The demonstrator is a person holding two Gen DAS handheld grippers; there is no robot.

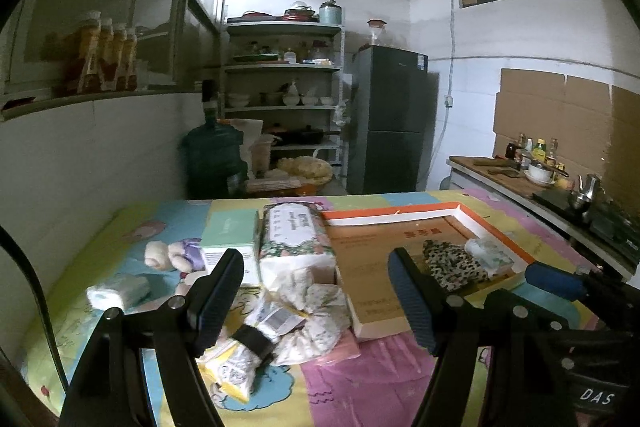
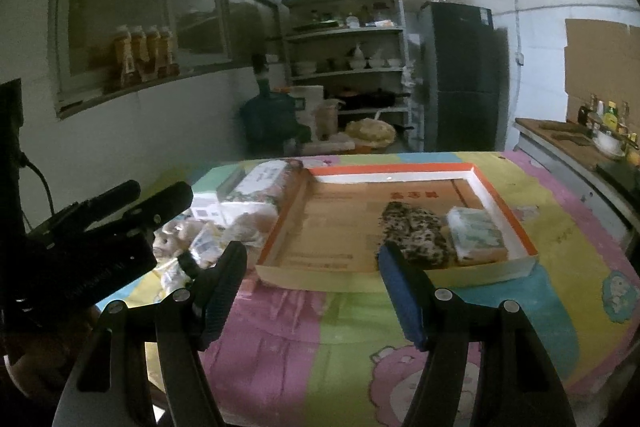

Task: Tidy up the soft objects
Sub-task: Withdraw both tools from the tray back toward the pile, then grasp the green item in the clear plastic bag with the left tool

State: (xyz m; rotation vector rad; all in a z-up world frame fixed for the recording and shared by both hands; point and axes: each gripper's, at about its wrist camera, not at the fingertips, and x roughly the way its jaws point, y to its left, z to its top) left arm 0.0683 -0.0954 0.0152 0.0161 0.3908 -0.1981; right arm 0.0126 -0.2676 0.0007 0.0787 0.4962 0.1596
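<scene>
The left gripper (image 1: 316, 291), jaws wide and empty, hovers over the floral scrunchie (image 1: 320, 311). The right gripper (image 2: 308, 291), equally open and empty, waits at six o'clock of the orange-rimmed box (image 2: 400, 173), likely to receive it.

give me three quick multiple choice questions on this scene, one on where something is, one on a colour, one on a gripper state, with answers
1. Where does the leopard-print pouch lie?
A. inside the shallow box
B. on the shelf
C. in the left gripper

2. What colour is the rim of the shallow box?
A. blue
B. orange
C. black

3. How is the right gripper?
A. shut on a tissue pack
B. shut on the pouch
C. open, holding nothing

Answers: 1 A, the pouch sits on the box floor beside a wrapped tissue pack. 2 B, an orange band runs along the top of the box walls. 3 C, its fingers stand wide apart above the patterned table cover with nothing between them.
</scene>
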